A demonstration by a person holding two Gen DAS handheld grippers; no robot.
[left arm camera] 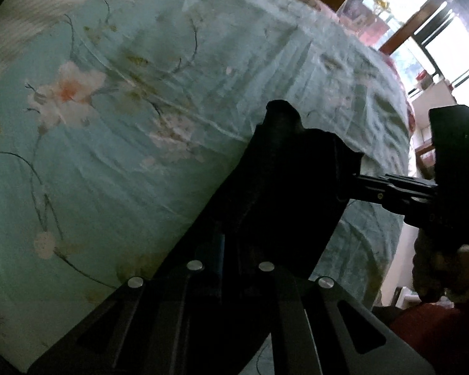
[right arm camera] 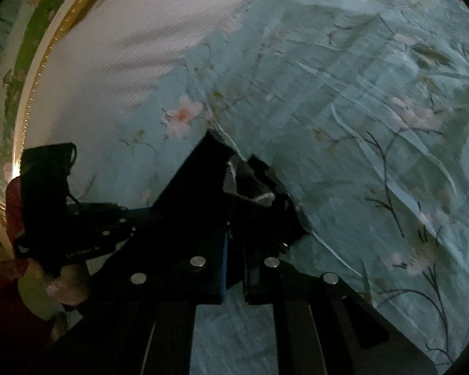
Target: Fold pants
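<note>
Black pants [left arm camera: 284,181] hang bunched in front of my left gripper [left arm camera: 234,250], whose jaws are closed on the cloth above the bed. The other gripper [left arm camera: 375,187] reaches in from the right and also pinches the pants' edge. In the right wrist view my right gripper [right arm camera: 234,231] is shut on the black pants [right arm camera: 209,184]; a grey inner lining or label [right arm camera: 247,184] shows at the fold. The left gripper [right arm camera: 118,218] enters from the left, holding the same cloth. Both hold the pants lifted off the bed.
A teal bedsheet with pink flowers [left arm camera: 125,143] covers the bed beneath. A white textured pillow or blanket [right arm camera: 147,31] lies at the head, by a gold-trimmed headboard [right arm camera: 37,72]. A window [left arm camera: 422,25] and shelves lie beyond the bed's far edge.
</note>
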